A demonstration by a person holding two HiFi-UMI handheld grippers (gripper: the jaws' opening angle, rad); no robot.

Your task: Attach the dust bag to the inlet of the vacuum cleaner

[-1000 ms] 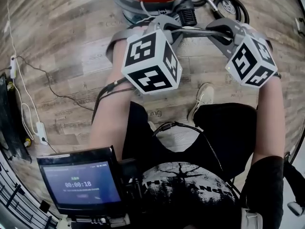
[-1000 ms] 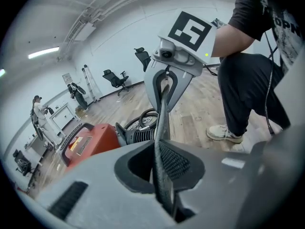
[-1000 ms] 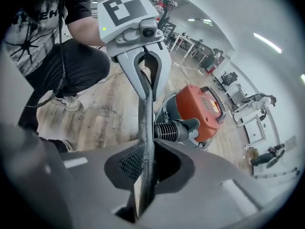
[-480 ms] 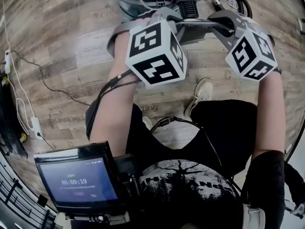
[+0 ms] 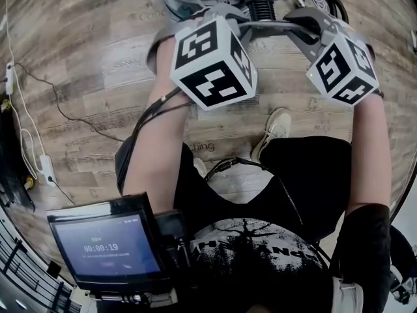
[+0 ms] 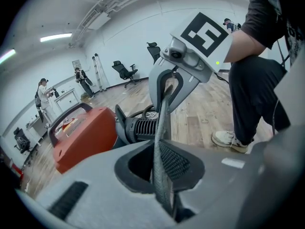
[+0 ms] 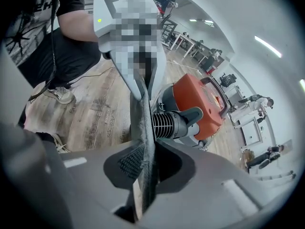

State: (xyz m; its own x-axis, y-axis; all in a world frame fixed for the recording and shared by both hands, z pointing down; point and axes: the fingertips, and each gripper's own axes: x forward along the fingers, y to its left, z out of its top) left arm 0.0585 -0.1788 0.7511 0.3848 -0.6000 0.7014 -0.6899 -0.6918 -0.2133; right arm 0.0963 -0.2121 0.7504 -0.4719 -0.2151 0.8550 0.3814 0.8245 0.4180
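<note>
The left claw (image 6: 162, 168) is clenched on 1 edge of the grey dust bag (image 6: 161, 118). The right claw (image 7: 145, 168) grasps the opposite edge; its jaws have just been opening slightly, with the bag between them. We find the bag stretched between the 2 claws, above the wooden floor (image 5: 85, 57), near the ribbed black inlet (image 7: 167, 123) of the orange vacuum cleaner (image 6: 83, 137). We cannot tell whether bag and inlet touch.

We reach our left forearm (image 5: 159, 142) and right forearm (image 5: 373, 155) forward, both angled downward. Our left gripper (image 6: 161, 156) clamps the dust bag (image 6: 161, 123) by its edge. Our right gripper (image 7: 145, 161) faces it, its jaws just now easing wider with that edge pinched between them.
</note>
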